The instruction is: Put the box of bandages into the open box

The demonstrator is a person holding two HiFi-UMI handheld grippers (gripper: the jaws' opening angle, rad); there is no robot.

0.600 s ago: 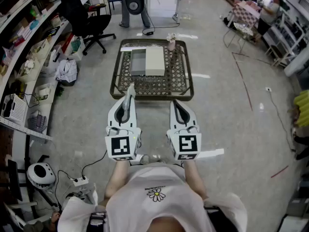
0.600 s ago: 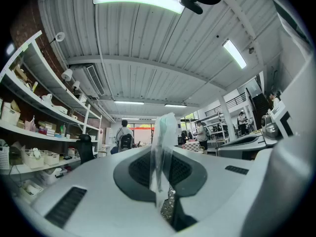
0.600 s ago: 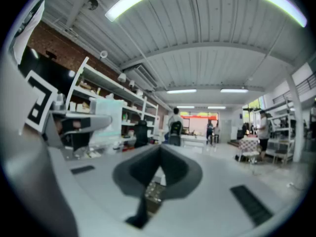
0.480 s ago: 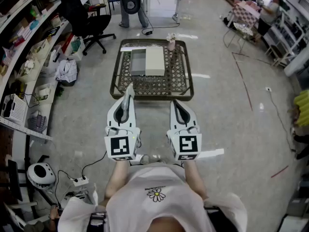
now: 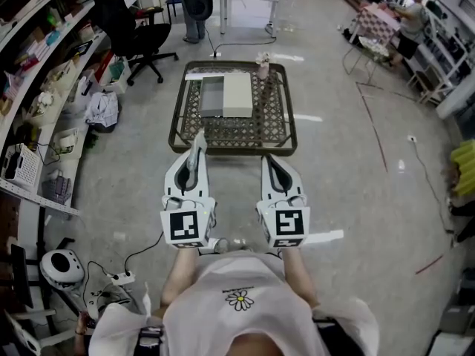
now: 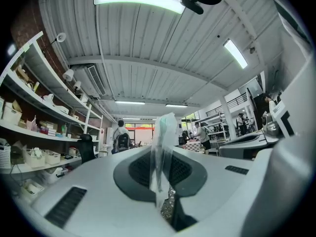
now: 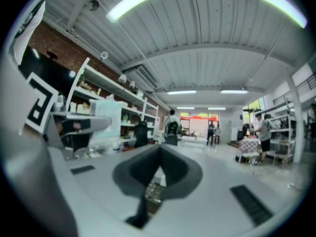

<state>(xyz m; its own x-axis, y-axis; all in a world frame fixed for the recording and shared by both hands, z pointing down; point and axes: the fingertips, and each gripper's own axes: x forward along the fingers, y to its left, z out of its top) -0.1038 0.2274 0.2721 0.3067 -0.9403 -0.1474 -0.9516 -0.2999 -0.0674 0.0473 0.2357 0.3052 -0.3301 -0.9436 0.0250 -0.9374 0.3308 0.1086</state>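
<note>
Clear plastic, thin and see-through with a greenish top edge: that was all I could make out of the box of bandages (image 6: 162, 142), seen edge-on in the left gripper view. It stood upright between the jaws of the left gripper (image 5: 196, 154), which were pressed onto it. From the head view that gripper hung just short of the near rim of the low lattice-topped table (image 5: 237, 130), above grey floor.

The open box (image 5: 213, 95) lay on the far half of the table, grey tray to the left, white lid flat beside it on the right, well apart from the held piece. I noted a small pinkish object (image 5: 263, 67) near the table's far rim; I could not tell what it was.

The right gripper (image 5: 271, 162) sat level beside the left one, jaws pressed together with nothing between them.

A black office chair (image 5: 122, 28) and cluttered shelves (image 5: 37, 87) stood to the left.
</note>
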